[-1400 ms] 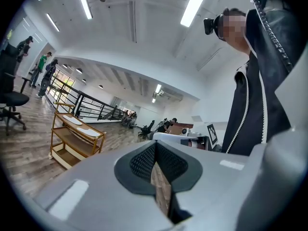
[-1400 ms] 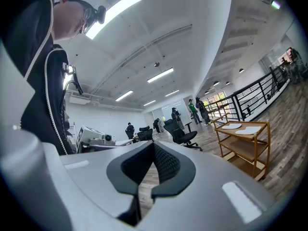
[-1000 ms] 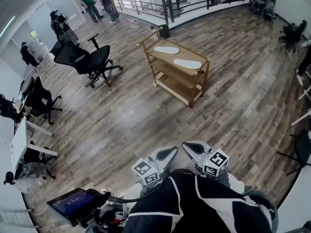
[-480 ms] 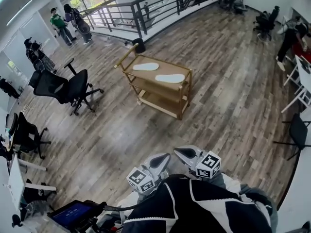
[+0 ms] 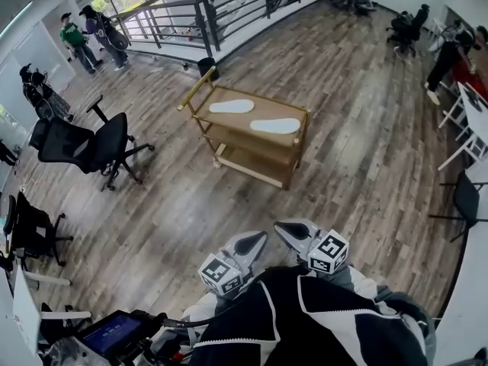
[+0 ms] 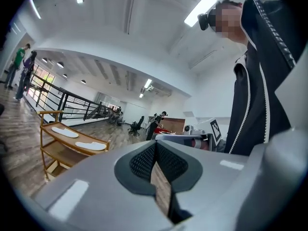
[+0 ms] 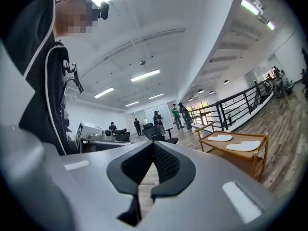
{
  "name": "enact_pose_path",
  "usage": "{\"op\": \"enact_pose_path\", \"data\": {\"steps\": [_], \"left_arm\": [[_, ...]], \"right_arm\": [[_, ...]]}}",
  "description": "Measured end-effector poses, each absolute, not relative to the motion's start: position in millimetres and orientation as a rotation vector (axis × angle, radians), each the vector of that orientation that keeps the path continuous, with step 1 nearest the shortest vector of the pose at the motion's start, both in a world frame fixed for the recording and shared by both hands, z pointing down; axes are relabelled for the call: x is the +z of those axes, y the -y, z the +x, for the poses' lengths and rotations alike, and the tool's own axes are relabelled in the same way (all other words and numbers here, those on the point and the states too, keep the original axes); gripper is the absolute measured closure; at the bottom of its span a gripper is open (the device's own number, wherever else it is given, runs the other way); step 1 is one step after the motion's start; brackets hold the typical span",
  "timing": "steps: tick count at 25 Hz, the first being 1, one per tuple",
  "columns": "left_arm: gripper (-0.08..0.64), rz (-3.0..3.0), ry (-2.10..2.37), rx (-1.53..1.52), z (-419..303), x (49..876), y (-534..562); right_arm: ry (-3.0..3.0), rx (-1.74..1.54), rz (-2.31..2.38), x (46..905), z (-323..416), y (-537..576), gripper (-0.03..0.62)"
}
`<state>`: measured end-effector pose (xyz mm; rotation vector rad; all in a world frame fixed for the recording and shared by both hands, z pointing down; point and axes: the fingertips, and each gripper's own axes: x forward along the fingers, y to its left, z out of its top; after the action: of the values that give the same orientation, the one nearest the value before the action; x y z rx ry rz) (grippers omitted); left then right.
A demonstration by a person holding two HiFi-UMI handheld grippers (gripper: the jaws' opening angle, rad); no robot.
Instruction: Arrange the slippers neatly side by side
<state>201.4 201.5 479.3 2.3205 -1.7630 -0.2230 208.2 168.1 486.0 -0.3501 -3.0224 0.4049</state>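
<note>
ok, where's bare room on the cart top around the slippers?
Cart top: bare at the front-left corner, before the far slipper, and at the back right, behind the near slipper. Crowded mid-top, where their ends almost meet. Middle shelf looks bare.

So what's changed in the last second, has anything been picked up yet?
Nothing picked up. The person has moved and turned, so the cart sits further left in the head view. The two slippers lie apart on its top shelf as before. The left gripper and right gripper stay shut and empty.
</note>
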Motion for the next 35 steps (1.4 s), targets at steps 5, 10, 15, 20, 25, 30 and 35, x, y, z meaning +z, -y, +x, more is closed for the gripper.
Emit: {"op": "enact_pose_path", "data": {"steps": [5, 10, 15, 20, 25, 30, 35], "left_arm": [[0.54, 2.272, 1.768, -0.333, 163, 480, -205], [0.54, 2.255, 1.778, -0.364, 138, 479, -196], [0.54, 2.226, 1.787, -0.368, 114, 491, -178], [0.54, 2.166, 1.837, -0.357, 71, 501, -149], [0.54, 2.13, 1.892, -0.311, 29, 498, -94], [0.54, 2.126, 1.894, -0.302, -12, 485, -26], [0.54, 2.147, 1.885, -0.292, -49, 479, 44]], "right_arm": [[2.978, 0.353, -0.337, 488, 180, -166, 0.588], [2.976, 0.312, -0.314, 483, 151, -153, 0.588], [2.954, 0.34, -0.344, 493, 126, -135, 0.588], [2.948, 0.366, -0.393, 500, 83, -99, 0.588], [2.954, 0.385, -0.469, 497, 36, -47, 0.588], [2.943, 0.375, -0.506, 487, -11, 16, 0.588], [2.939, 0.353, -0.53, 486, -45, 75, 0.588]]}}
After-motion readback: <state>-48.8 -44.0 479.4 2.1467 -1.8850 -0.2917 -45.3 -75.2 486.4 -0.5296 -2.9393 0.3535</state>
